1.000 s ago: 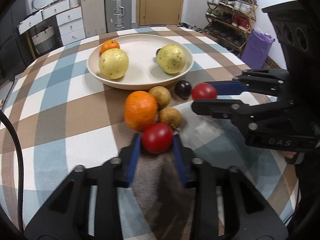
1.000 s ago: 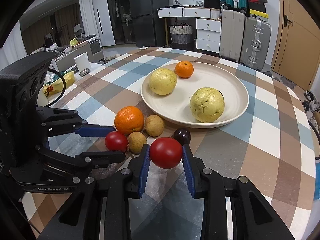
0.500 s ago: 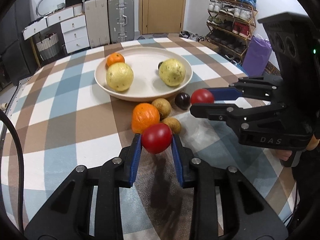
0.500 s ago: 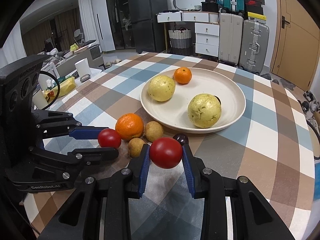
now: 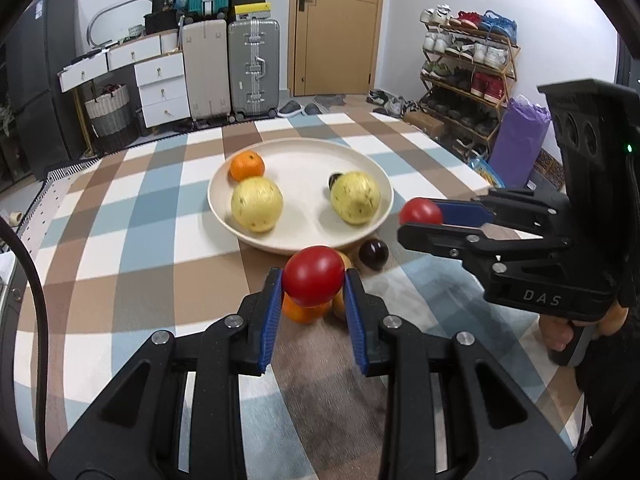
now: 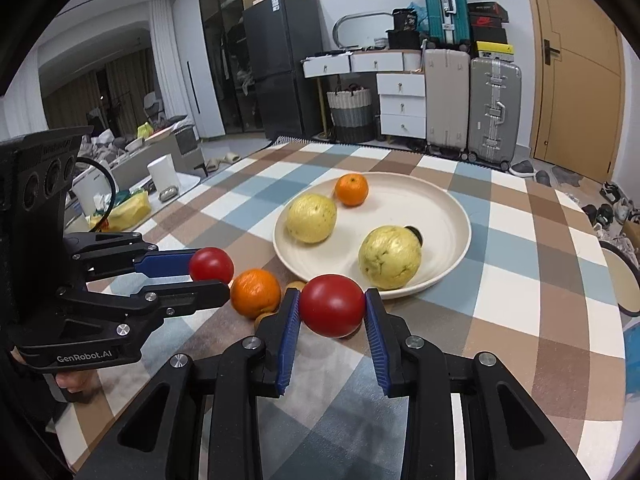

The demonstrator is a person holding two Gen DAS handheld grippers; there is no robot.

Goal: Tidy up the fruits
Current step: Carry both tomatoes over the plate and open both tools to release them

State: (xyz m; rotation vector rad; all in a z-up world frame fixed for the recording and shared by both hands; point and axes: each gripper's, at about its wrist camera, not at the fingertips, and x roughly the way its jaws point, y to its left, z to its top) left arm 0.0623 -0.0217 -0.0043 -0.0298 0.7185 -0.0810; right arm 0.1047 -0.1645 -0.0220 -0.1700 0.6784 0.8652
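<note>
My left gripper [image 5: 314,284] is shut on a red fruit [image 5: 313,275] held above the checked table. My right gripper [image 6: 331,310] is shut on a second red fruit [image 6: 331,311]; in the left wrist view that gripper [image 5: 420,218] and its fruit [image 5: 421,211] hang just right of the cream plate [image 5: 300,240]. The plate holds two yellow-green fruits [image 5: 257,205] [image 5: 356,197], a small orange [image 5: 247,165] and a dark fruit half hidden behind one of them. On the cloth before the plate lie a large orange [image 6: 255,293], a dark plum [image 5: 373,254] and small brown fruits, partly hidden.
The checked tablecloth [image 5: 132,240] spreads wide to the left of the plate. A black cable [image 5: 28,280] curves along the left edge. Suitcases, white drawers and a shoe rack stand beyond the table's far edge.
Both grippers have risen with their red fruits and tilted up, so the plate sits lower and farther in view. The left fruit now hangs over the large orange.
</note>
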